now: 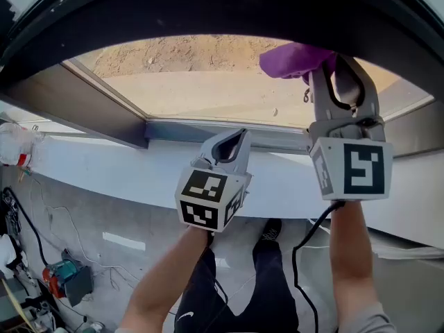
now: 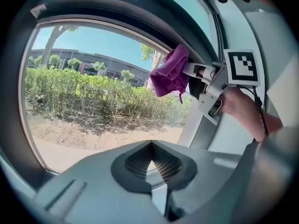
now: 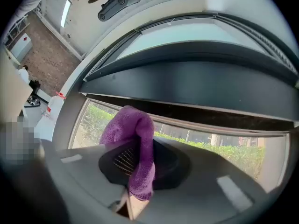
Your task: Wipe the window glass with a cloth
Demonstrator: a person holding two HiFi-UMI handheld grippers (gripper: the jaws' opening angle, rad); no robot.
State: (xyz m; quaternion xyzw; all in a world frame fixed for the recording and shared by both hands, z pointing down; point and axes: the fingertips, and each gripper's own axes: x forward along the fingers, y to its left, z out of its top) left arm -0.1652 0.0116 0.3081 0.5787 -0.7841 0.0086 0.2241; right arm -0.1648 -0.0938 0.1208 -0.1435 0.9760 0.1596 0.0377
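Now, purple cloth (image 1: pixel 295 61) clamped in right gripper (image 1: pixel 325 68) by window glass (image 1: pixel 201 85); left gripper (image 1: pixel 238 139) closed, empty.

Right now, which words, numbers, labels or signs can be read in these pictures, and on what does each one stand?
No readable text.
On the left gripper and the right gripper, the cubes carry only black-and-white square markers, no letters.
The bottle at the far left: red band, too blurred to read.
The purple cloth in the right gripper: no print visible.
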